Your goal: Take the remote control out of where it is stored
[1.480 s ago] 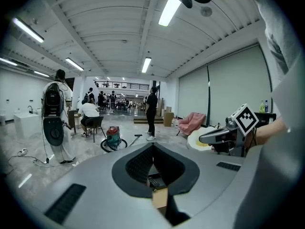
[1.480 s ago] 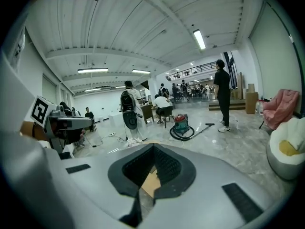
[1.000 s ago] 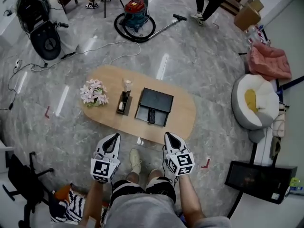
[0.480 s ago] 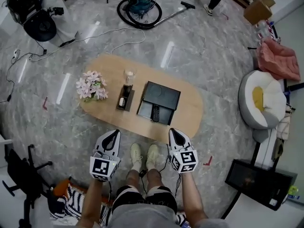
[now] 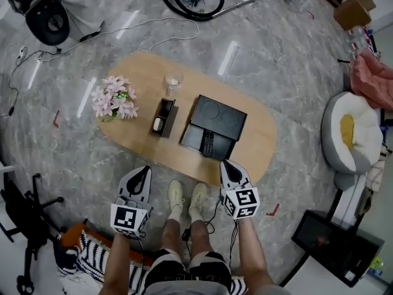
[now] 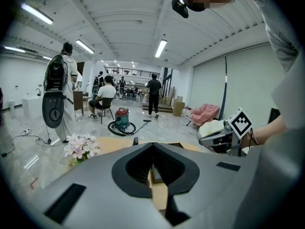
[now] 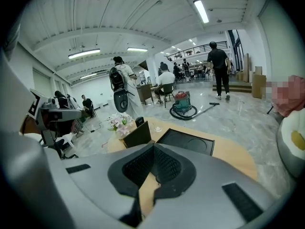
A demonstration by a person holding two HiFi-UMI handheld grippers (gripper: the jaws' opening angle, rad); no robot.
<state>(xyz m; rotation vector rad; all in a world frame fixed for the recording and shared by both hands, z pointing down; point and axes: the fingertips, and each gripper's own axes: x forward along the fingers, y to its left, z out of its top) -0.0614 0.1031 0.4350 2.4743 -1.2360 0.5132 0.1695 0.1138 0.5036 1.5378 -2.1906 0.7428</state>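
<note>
Tongs first: left tongs (image 5: 142, 172) and right tongs (image 5: 228, 164) each have their jaws pressed together with nothing between them, as both gripper views confirm.

Change over the last second: the person has stepped up to the table, so that the feet now stand just short of its near edge. Both tongs have come down toward it. The right tongs' tip now overlaps the near rim, just in front of the box. The left tongs hang over the floor, short of the rim.

- Table (image 5: 258, 141): oval, wooden.
- Black box (image 5: 222, 117): flat, with an open front section facing the person.
- Flowers (image 5: 112, 99): pink, at the table's left end.
- Holder (image 5: 162, 117): dark and narrow, between flowers and box, with something pale inside.
- Remote control (image 5: 208, 143): lies in the box's open front section, pointing toward the person, where it lay a second ago, untouched.

Reading: the approach looks nearly complete, but removal has not begun. The right tongs are the nearer, and they would need to spread before closing on the remote control.
</note>
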